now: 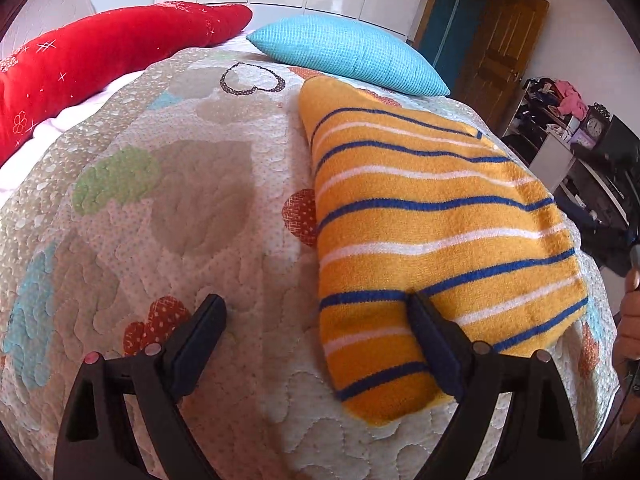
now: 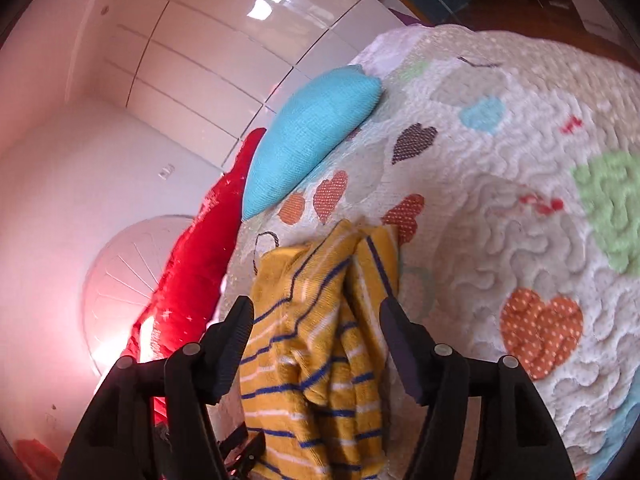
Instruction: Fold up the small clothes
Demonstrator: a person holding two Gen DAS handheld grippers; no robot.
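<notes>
Black fingers of my left gripper (image 1: 316, 312) stand wide, empty, straddling the lower left edge of the folded yellow terry garment with blue and white stripes (image 1: 436, 236). Bare heart-patterned quilt (image 1: 180, 208) fills frame left. My right gripper (image 2: 316, 320) gapes, pads clear of the cloth.

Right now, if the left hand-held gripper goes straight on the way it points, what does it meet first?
Probably the quilted bedspread, just left of the yellow striped garment. The left hand-held gripper is open; its right finger already overlaps the garment's edge. Depth is unclear.
</notes>
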